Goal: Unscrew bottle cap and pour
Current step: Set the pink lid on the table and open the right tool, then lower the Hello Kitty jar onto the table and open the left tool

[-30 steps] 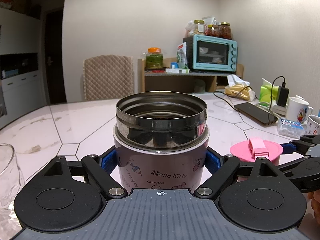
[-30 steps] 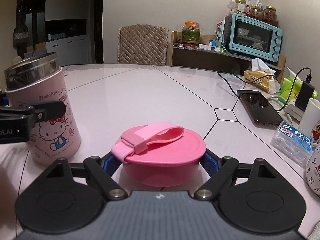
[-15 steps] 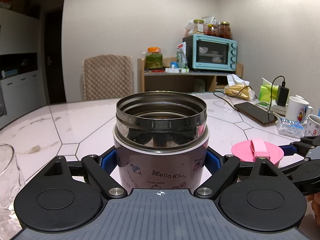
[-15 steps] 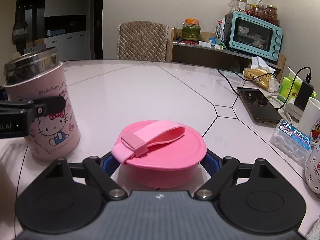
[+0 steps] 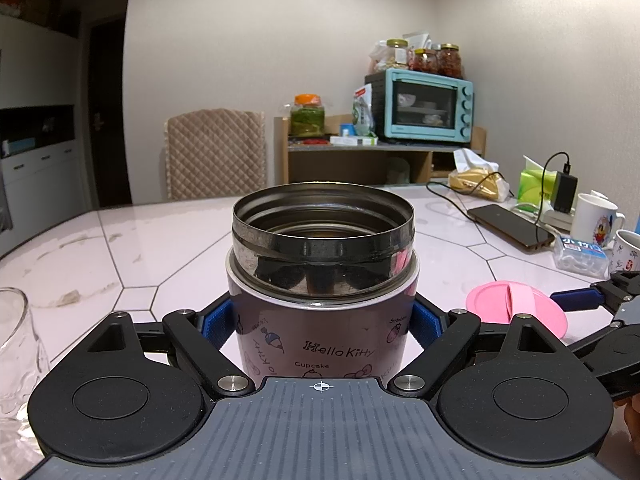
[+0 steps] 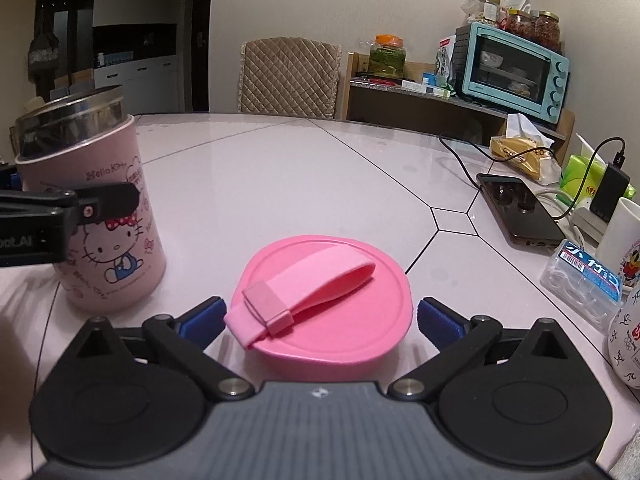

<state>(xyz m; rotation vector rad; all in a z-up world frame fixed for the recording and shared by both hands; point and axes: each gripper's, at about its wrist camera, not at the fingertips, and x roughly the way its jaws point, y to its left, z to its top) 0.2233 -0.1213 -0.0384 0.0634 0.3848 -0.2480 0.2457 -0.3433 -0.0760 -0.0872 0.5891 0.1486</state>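
Observation:
The pink Hello Kitty bottle (image 5: 320, 320) stands upright on the table with its steel mouth uncapped. My left gripper (image 5: 322, 322) is shut on the bottle's body; it also shows in the right wrist view (image 6: 108, 216). The pink cap (image 6: 332, 316) with a strap lies flat on the table to the bottle's right. My right gripper (image 6: 318, 318) is open, with its blue pads a little apart from the cap's sides. The cap also shows in the left wrist view (image 5: 516, 312). A clear glass (image 5: 16, 344) stands at the bottle's left.
A phone (image 6: 520, 208) with a cable, a small plastic box (image 6: 584, 276) and mugs (image 5: 596, 216) lie along the table's right side. A chair (image 5: 216, 152) and a shelf with a blue oven (image 5: 424, 108) stand beyond the table.
My right gripper lowered the cap onto the table and opened, letting it go. The left gripper and bottle have not moved.

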